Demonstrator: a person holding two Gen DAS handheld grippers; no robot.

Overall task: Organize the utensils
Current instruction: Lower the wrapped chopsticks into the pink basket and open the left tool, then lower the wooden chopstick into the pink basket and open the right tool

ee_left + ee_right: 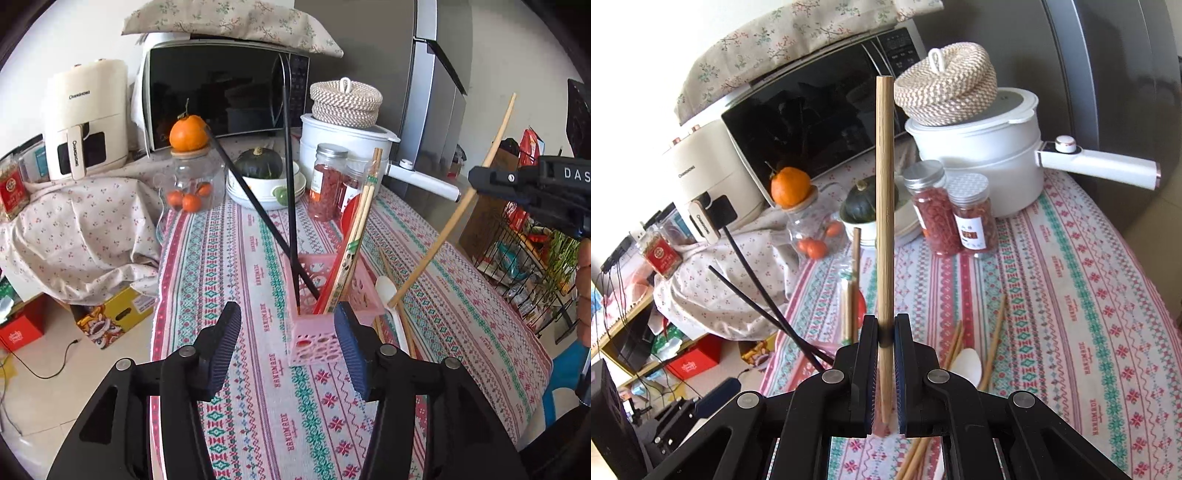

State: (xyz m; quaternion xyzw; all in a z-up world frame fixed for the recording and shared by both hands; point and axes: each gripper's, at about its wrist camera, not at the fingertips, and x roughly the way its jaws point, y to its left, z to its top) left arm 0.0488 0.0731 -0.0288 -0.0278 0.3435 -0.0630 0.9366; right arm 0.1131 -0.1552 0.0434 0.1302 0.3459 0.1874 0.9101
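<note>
Readable: "CHANGHONG" on the cream air fryer (86, 122), "HANDMADE" woven repeatedly into the striped cloth on the bench (258, 424), "DAS" on the right claw's body.

Pink lattice utensil basket (314, 341) near the bench's middle, holding two black chopsticks (290, 192) crossed and leaning left, plus wrapped wooden chopsticks (364, 221) with green bands and a red utensil. Just right of the basket: white spoon (388, 291) and loose wooden chopsticks lying flat on the cloth.

Left claw (288, 350) angled down, jaws apart with nothing between them, right pad beside the basket's near corner. Right claw (885, 332) pinched tight on a pale bamboo chopstick (885, 203), stick upright in its own view, raised above the bench.
</note>
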